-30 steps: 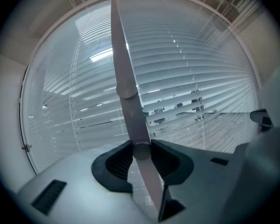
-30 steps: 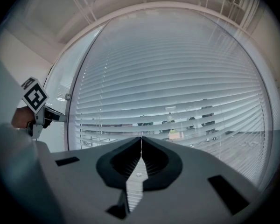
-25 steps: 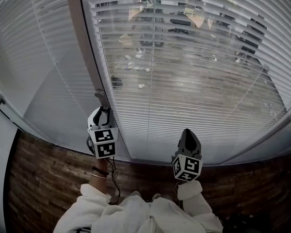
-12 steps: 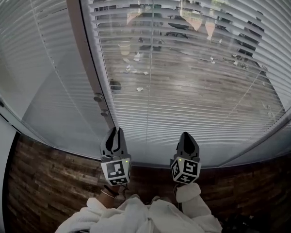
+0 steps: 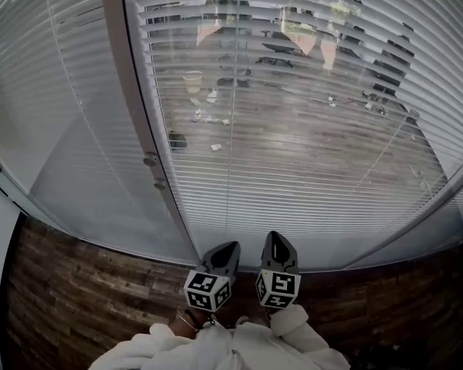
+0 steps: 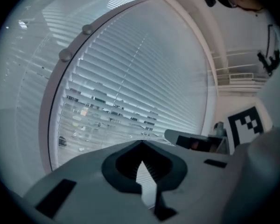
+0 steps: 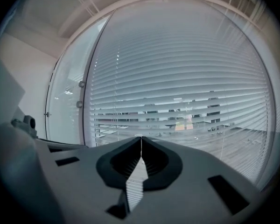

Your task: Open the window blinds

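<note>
Above wood floor (image 5: 77,284), blinds (image 5: 293,129) hang beyond closed fingers (image 5: 278,247).

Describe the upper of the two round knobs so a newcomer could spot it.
Find the grey vertical post that splits the window blinds. Low on it sits a pair of small round knobs. The upper knob is the one farther from the wooden floor, just above the lower knob.

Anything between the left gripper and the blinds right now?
Nothing visible. The left gripper, its jaws just closed on nothing, sits low beside the right gripper, with only open space up to the blinds.
</note>
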Motion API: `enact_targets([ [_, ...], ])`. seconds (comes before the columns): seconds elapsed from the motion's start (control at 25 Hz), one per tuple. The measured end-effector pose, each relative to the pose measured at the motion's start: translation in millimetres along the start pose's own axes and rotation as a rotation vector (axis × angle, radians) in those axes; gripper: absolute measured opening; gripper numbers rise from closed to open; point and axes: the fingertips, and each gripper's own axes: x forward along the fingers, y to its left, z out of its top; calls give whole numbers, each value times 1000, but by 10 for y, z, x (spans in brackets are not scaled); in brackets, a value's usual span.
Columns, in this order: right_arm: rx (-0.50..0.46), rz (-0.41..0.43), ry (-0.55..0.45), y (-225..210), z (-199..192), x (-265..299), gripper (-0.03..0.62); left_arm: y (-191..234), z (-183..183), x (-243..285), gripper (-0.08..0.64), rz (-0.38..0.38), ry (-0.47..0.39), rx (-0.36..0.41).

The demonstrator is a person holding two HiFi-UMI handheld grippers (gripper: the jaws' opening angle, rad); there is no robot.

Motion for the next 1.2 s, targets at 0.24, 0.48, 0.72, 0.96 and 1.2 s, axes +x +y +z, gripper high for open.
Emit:
enact_targets([
  [0.24, -15, 24, -62, -6, 268, 20, 11, -57, 494, 69, 0, -17, -115, 65],
  [0.48, -24, 27, -64, -27, 348, 16, 11, -1, 643, 42, 0, 3, -140, 87],
  [0.72, -21, 23, -62, -18, 342, 13, 11, -16, 616, 46, 0, -6, -127, 99],
  [0.96, -21, 20, -54, -28, 326, -2, 11, 10, 546, 25, 0, 7, -103, 88],
  [1.2, -19, 24, -47, -2, 314, -10, 11, 66, 520, -9, 0, 28, -97, 72],
])
